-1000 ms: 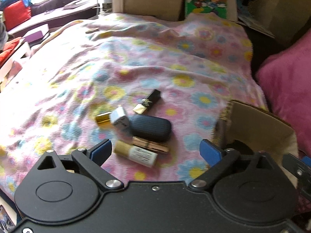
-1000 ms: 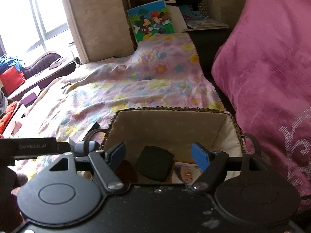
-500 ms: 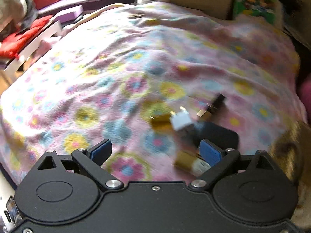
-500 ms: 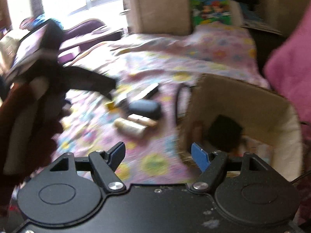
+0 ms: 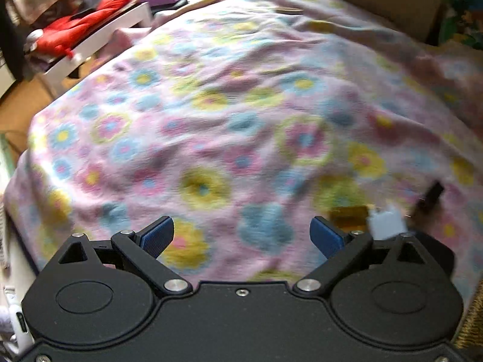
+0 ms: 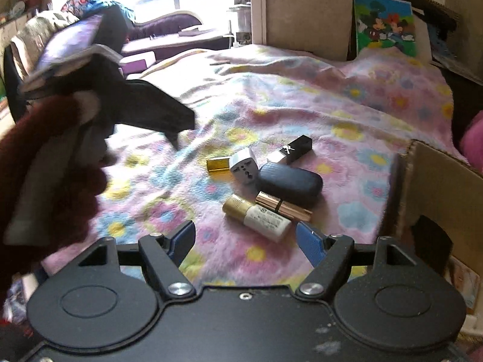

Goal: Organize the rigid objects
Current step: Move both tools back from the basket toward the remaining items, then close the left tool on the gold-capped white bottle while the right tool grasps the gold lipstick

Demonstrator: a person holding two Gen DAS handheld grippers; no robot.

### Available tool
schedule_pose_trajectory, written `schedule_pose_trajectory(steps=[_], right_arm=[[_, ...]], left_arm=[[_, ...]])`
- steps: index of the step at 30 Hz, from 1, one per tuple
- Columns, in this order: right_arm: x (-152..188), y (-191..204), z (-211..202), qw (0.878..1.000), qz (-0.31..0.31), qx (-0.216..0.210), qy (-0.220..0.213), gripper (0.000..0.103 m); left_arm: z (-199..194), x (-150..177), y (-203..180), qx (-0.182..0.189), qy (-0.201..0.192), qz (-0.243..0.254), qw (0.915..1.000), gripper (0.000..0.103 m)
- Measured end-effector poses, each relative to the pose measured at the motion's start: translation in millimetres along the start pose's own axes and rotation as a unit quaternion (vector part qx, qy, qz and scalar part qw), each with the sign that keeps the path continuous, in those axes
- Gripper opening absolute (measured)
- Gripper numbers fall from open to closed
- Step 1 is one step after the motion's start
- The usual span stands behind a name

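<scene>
A cluster of small items lies on the flowered blanket (image 6: pixel 347 96): a dark blue case (image 6: pixel 289 184), a white plug adapter (image 6: pixel 245 166), a gold tube (image 6: pixel 218 164), a black lipstick box (image 6: pixel 291 150), a rose-gold lipstick (image 6: pixel 282 206) and a white bottle with a gold cap (image 6: pixel 256 217). My right gripper (image 6: pixel 245 238) hovers open just short of the bottle, nothing between its fingers. My left gripper (image 5: pixel 241 233) is open over bare blanket. In its blurred view the gold tube (image 5: pixel 347 212), adapter (image 5: pixel 386 221) and lipstick box (image 5: pixel 430 197) sit at the right edge.
A lined cardboard box (image 6: pixel 437 181) stands right of the cluster, a pink cushion (image 6: pixel 474 138) behind it. A dark red sleeve (image 6: pixel 45 166) holding the left gripper (image 6: pixel 176 126) fills the left of the right wrist view. Furniture with red cushions (image 5: pixel 78 27) borders the bed's left side.
Both views swung left and dipped. The right wrist view left the box interior and now faces the cluster. In the left wrist view the items slid to the right edge.
</scene>
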State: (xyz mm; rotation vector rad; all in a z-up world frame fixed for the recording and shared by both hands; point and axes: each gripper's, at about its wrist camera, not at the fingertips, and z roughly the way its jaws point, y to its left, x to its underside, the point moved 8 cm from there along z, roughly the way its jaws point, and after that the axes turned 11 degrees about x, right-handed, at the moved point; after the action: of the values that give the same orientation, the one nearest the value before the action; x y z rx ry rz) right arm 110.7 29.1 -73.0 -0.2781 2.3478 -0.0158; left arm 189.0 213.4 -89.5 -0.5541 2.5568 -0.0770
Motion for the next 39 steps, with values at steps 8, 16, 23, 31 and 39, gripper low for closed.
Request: schedule_pose_trajectory(steps=[8, 16, 23, 31, 39], right_arm=[[14, 19, 66, 0.997, 0.045, 0.012, 0.069, 0.066], [-16, 72, 94, 1.000, -0.021, -0.009, 0.006, 0.063], [-7, 5, 69, 0.994, 0.059, 0.095, -0.003, 0.068], [21, 14, 86, 0.992, 0.100, 0.050, 0.053, 0.071], [8, 54, 85, 1.000, 0.030, -0.003, -0.009, 0.065]], left_arm=[[0, -3, 29, 0.012, -0.001, -0.067, 0.9977, 0.093], [-2, -4, 49, -0.004, -0.007, -0.087, 0.9961, 0.093], [-3, -6, 56, -0.008, -0.009, -0.095, 0.9954, 0.093], [2, 3, 26, -0.001, 0.006, -0.018, 0.9998, 0.093], [5, 2, 38, -0.008, 0.012, -0.024, 0.9996, 0.093]])
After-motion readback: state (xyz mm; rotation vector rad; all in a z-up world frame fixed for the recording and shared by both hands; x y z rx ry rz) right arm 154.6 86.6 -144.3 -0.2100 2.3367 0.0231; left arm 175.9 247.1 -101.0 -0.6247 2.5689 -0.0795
